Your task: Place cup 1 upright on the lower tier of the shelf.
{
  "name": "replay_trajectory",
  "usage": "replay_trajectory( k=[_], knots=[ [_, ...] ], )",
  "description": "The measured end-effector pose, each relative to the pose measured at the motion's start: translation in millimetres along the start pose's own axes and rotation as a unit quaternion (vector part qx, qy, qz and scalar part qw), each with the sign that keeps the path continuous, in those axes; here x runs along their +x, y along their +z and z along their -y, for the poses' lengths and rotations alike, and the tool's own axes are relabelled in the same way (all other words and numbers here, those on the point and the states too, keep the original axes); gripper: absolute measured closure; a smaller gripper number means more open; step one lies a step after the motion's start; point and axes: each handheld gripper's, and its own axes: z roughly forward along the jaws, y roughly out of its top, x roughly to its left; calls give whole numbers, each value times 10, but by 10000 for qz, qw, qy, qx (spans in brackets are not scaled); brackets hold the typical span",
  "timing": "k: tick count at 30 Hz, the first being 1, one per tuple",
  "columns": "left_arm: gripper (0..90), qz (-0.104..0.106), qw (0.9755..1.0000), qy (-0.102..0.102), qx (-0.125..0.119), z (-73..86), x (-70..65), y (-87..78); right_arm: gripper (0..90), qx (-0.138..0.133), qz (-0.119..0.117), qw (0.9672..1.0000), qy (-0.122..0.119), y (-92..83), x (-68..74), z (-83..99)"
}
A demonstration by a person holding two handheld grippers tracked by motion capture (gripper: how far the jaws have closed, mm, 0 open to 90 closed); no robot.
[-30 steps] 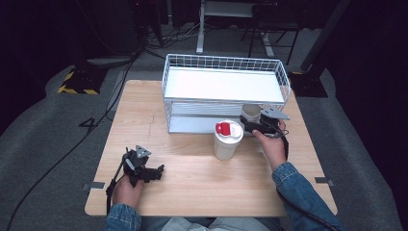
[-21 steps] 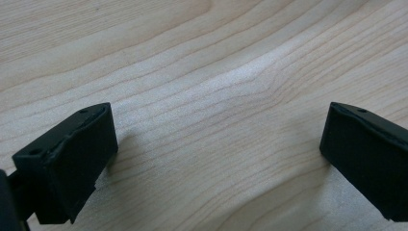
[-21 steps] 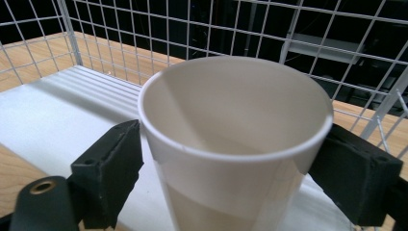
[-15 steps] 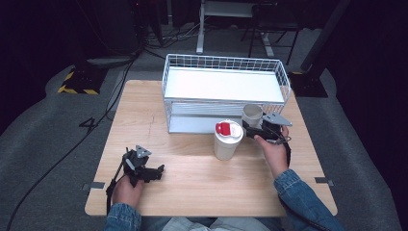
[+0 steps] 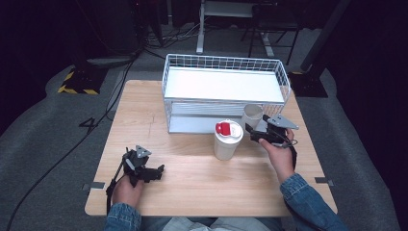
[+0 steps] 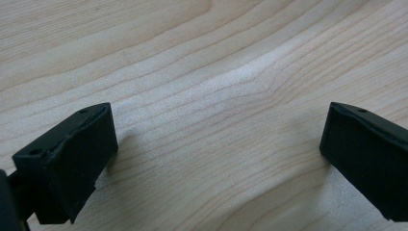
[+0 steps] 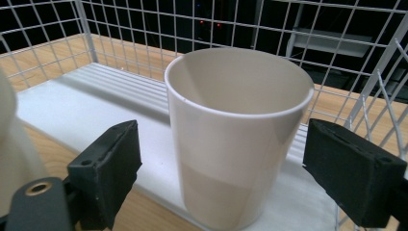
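Much of the white cup (image 7: 235,139) is hiding behind the wire rack (image 5: 226,72) and the right gripper (image 5: 255,134) in the high view, where only its rim is peeking out at the rack's lower right corner, and whether it is holding anything is hard to tell there. The right gripper view is showing it upright and empty, standing on the white lower shelf (image 7: 86,103) just inside the rack's open front. That gripper's jaws are sitting on either side of the cup with clear gaps, having just been opening, so they are gripping nothing. A second, lidded cup (image 5: 227,139) with a red tab is standing on the wooden table (image 5: 192,187) just left of the right gripper, its contents hidden. The left gripper (image 5: 156,171) is resting near the table's front left, jaws spread wide over bare wood
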Motion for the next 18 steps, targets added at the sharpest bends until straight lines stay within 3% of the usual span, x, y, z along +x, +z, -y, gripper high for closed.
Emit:
replay_trajectory(
  k=[9,18],
  knots=[
    [0,0,10000,0,-2,0,0,0,133,-51,-186,9998,74,-255,-49,-30],
    [0,1,10000,-3,-3,0,0,0,136,-85,-381,9992,-8,-588,-21,-33]
  ],
)
